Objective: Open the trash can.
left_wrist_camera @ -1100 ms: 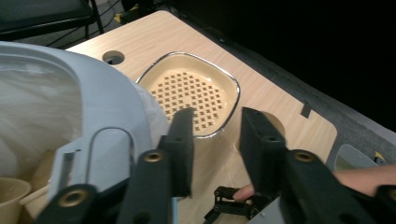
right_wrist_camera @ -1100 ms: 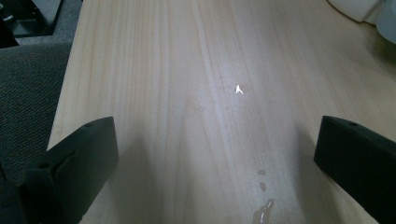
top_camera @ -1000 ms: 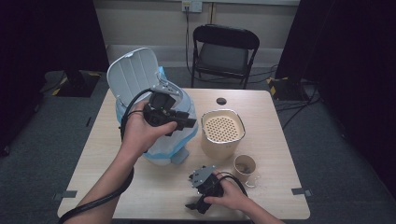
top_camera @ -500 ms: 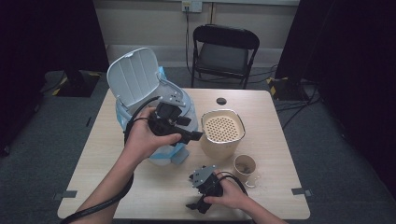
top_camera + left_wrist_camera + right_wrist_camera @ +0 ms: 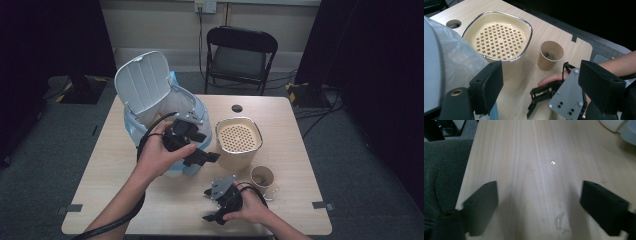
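Observation:
My left gripper (image 5: 205, 147) hovers by the front of a white and blue bin (image 5: 150, 87), pointing right at a beige perforated basket (image 5: 239, 137). Its jaws have just been opening and stand open with nothing between them. In the left gripper view, that gripper (image 5: 544, 87) looks over the basket (image 5: 499, 37) and a paper cup (image 5: 550, 56) with dark bits inside. My right gripper (image 5: 206, 205) rests low near the table's front edge, pointing left. In the right gripper view its jaws (image 5: 542, 207) have just been closing but stand open over bare wood.
The bin's lid is up and a clear plastic liner (image 5: 454, 62) bulges from it. The paper cup (image 5: 262, 176) stands right of my right hand. A cable hole (image 5: 237, 108) sits at the table's back, with a folding chair (image 5: 240, 55) behind. Small wet spots (image 5: 559, 222) mark the wood.
My left gripper has come down and to the right, from over the bin toward the basket, and its jaws have spread. The right hand has stayed in place.

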Tool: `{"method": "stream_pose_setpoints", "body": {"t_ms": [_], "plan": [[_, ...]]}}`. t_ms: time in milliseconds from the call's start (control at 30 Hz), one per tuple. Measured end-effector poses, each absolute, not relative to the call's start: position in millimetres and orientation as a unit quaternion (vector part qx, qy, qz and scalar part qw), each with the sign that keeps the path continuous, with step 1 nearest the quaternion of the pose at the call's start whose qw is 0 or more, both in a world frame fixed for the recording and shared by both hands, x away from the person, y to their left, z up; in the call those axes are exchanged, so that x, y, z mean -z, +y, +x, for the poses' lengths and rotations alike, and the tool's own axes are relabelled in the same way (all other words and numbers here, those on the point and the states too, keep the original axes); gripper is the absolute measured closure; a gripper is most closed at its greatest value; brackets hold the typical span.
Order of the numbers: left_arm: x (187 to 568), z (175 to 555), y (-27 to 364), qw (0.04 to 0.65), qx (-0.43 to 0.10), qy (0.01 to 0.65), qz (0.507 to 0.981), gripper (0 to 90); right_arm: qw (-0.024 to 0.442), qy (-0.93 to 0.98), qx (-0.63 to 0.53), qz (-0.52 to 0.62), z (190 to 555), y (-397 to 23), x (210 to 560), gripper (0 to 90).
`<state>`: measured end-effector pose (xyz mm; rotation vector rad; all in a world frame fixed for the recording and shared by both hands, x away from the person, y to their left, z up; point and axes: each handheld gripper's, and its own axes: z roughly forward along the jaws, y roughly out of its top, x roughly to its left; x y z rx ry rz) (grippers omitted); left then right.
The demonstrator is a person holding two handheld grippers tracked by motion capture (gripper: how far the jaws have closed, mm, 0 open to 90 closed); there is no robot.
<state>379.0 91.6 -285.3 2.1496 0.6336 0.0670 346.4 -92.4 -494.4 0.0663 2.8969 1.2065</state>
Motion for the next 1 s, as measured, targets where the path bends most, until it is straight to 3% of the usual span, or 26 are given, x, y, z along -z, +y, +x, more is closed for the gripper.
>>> {"method": "stream_pose_setpoints", "body": {"t_ms": [367, 1000], "plan": [[290.0, 370.2, 92.0, 0.439, -0.035, 0.23, 0.868, 18.4, -0.002, 0.924, -0.38, 0.039, 348.9, -110.4, 479.8, 16.1], [310.3, 357.6, 88.0, 0.431, -0.003, 0.219, 0.875, 17.3, 0.001, 0.92, -0.387, 0.06, 358.4, -144.0, 434.8, 15.8]]}}
